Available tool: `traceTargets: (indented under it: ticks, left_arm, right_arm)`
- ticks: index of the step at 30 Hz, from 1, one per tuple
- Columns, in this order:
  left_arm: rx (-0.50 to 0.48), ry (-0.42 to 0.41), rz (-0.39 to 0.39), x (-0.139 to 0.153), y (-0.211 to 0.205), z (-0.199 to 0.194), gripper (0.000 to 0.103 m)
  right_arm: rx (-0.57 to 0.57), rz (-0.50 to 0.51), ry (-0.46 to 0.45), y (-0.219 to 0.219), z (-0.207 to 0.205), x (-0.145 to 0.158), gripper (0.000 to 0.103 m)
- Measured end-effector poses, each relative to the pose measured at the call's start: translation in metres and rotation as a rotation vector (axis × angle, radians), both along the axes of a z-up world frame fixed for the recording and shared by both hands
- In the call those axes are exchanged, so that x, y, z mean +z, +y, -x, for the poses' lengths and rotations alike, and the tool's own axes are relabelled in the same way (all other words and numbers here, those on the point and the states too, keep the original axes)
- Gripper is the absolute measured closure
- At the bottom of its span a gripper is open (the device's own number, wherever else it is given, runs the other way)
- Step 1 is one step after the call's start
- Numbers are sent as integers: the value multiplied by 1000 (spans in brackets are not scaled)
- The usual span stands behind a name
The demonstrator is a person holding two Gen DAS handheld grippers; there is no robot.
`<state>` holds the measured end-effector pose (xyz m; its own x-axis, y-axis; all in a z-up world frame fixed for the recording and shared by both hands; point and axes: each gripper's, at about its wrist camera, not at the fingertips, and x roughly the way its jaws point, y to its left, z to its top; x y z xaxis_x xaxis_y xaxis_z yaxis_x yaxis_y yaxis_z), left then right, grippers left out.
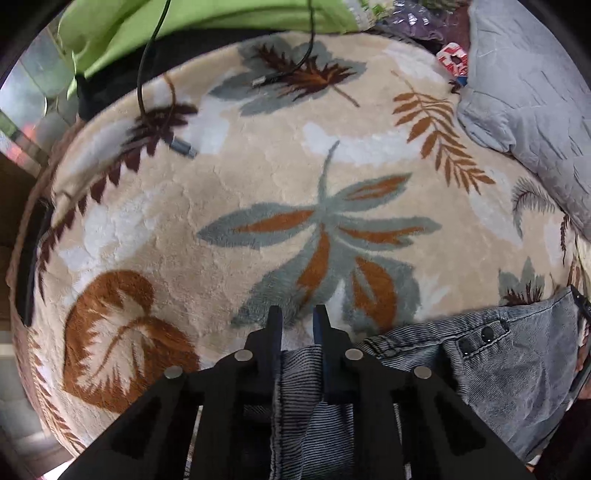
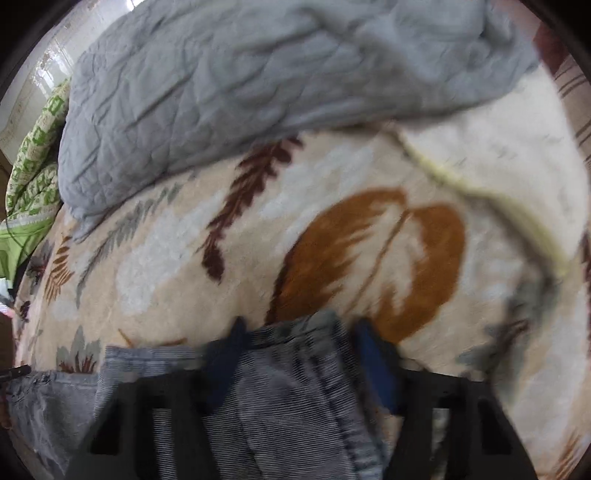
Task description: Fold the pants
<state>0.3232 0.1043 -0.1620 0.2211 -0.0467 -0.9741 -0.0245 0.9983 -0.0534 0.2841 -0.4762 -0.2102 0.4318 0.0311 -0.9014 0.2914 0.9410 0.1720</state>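
Spread under both of my grippers is a plush cream blanket [image 1: 258, 177] printed with rust, grey and dark brown leaves, covering what looks like a bed. Nearest my left-hand camera, the left gripper [image 1: 297, 318] has its black fingers drawn close together with a fold of the grey-blue striped denim pants [image 1: 517, 369] between them, so I read it as clamped on the fabric. The pants lie at the near edge of the blanket, their waistband with dark buttons running off to the right. On my right-hand camera, which is blurred, the right gripper [image 2: 299, 332] has its blue-padded fingers spread wide with a bunched ridge of the same pants [image 2: 288, 387] between them; I cannot tell whether they grip it. Farther out, two black cables [image 1: 147, 74] trail across the blanket. Beyond those lie a crumpled grey quilt [image 2: 258, 74] and lime-green bedding [image 1: 184, 22].
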Motion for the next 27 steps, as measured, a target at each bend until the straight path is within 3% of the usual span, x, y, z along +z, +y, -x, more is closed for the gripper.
traceTargets:
  ticks: [2, 5, 8, 10, 13, 17, 21, 25, 27]
  left_arm:
    - [-16, -21, -8, 6, -5, 2, 87]
    - [-36, -19, -69, 4, -12, 6, 88]
    - [-37, -57, -92, 4, -17, 9, 90]
    - [-39, -85, -99, 7, -21, 14, 90]
    - [-45, -87, -89, 14, -23, 17, 89]
    - [-17, -111, -61, 23, -16, 22, 88]
    - [-12, -127, -103, 25, -19, 28, 88]
    - [25, -129, -110, 26, -16, 31, 86]
    - [38, -170, -120, 35, -11, 35, 84]
  right_arm:
    - [17, 14, 8, 3, 2, 5, 60]
    - [-7, -39, -16, -8, 16, 20, 59]
    - [-45, -159, -93, -32, 45, 39, 43]
    - [-74, -220, -143, -50, 68, 48, 38]
    - [-136, -198, -136, -64, 106, 56, 26]
    - [-121, -252, -64, -77, 159, 45, 26]
    - [-104, -356, -39, -73, 204, 23, 26]
    - [-135, -335, 1, -72, 238, 7, 26]
    - [-140, -359, -15, -73, 261, 8, 26]
